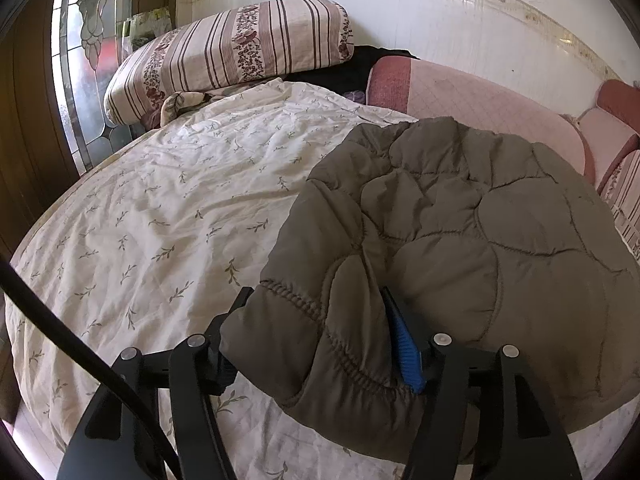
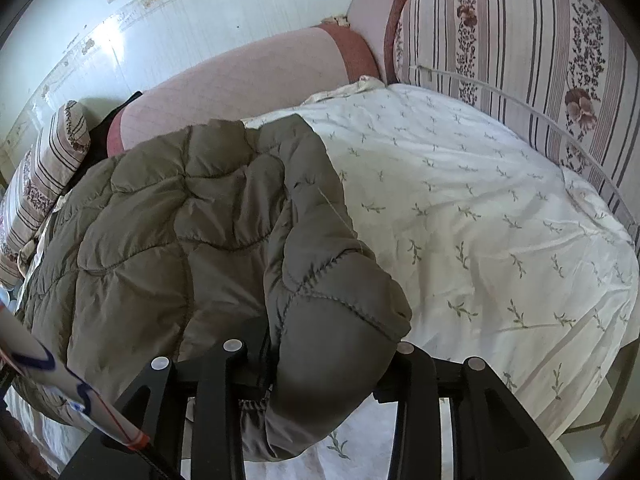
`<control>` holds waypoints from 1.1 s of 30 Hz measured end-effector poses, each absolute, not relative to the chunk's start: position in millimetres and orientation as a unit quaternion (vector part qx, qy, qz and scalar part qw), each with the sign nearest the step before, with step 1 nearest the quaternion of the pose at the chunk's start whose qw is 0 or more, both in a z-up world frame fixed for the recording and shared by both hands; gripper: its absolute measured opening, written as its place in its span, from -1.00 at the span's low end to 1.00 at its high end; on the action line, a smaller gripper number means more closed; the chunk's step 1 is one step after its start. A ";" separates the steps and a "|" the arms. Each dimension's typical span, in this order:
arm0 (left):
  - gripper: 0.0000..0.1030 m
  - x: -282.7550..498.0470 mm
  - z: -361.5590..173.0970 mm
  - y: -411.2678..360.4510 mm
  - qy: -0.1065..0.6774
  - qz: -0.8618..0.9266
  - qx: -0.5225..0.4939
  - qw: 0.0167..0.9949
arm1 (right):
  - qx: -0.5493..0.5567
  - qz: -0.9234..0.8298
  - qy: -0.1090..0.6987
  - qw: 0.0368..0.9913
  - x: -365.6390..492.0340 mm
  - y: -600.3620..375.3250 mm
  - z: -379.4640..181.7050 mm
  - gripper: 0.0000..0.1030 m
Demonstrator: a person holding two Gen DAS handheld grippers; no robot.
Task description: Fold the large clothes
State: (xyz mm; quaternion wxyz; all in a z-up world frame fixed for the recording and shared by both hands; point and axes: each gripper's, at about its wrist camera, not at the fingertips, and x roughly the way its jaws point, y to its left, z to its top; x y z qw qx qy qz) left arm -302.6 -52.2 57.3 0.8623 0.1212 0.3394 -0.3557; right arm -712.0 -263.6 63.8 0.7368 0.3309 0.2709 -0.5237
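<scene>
Olive quilted jacket (image 1: 460, 216) is lying on the bed (image 1: 160, 200), over the floral bedsheet, bulk toward the wall-side edge by the pink bolster (image 1: 480, 104), near hem hanging toward the front edge where both grippers are working.

Left gripper (image 1: 316, 316): fingers are straddling a thick cuffed fold of the jacket. The blue pad on one finger (image 1: 406, 348) is touching fabric, the other finger is sitting at the fold's far side. Whether the pads are still pinching or already slack, can't tell from this view.

Right gripper (image 2: 332, 360): puffy edge of the jacket is bulging up between its fingers and spilling over them. Fingertips are buried under fabric, so grip vs. release is also unreadable here.

My read: a fold is being laid down onto the bed, both hands at the near edge.

To do it well:
- Be keeping both hands level with each other so the folded edge is landing straight and parallel to the bed's front edge, not skewed.
- Be letting the padding settle flat before the fingers are parting fully; puffy fill tends to spring back.
- Be pulling the fingers out low and straight back, since the elastic cuff stitching could snag on a pad and drag the fold open.
- Be keeping the jacket clear of the striped pillow (image 1: 232, 52) at the head corner.
</scene>
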 end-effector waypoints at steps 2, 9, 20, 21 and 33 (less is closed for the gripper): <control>0.27 -302.5 55.2 -52.8 0.337 -0.355 0.126 0.863 | 0.336 -0.521 0.272 0.736 -713.4 -264.1 61.9 -0.22; 0.46 -300.7 48.7 -49.8 0.333 -0.350 0.128 0.866 | 0.362 -0.514 0.267 0.730 -720.8 -267.6 55.0 -0.07; 0.77 -291.6 45.3 -39.0 0.344 -0.344 0.109 0.867 | 0.415 -0.500 0.241 0.721 -742.6 -269.2 57.9 0.26; 0.77 -287.9 44.9 -36.4 0.356 -0.347 0.097 0.862 | 0.420 -0.500 0.234 0.720 -746.7 -268.4 60.1 0.27; 0.77 -293.6 46.7 -9.8 0.369 -0.354 0.069 0.856 | 0.400 -0.570 0.164 0.699 -767.7 -263.7 95.2 0.32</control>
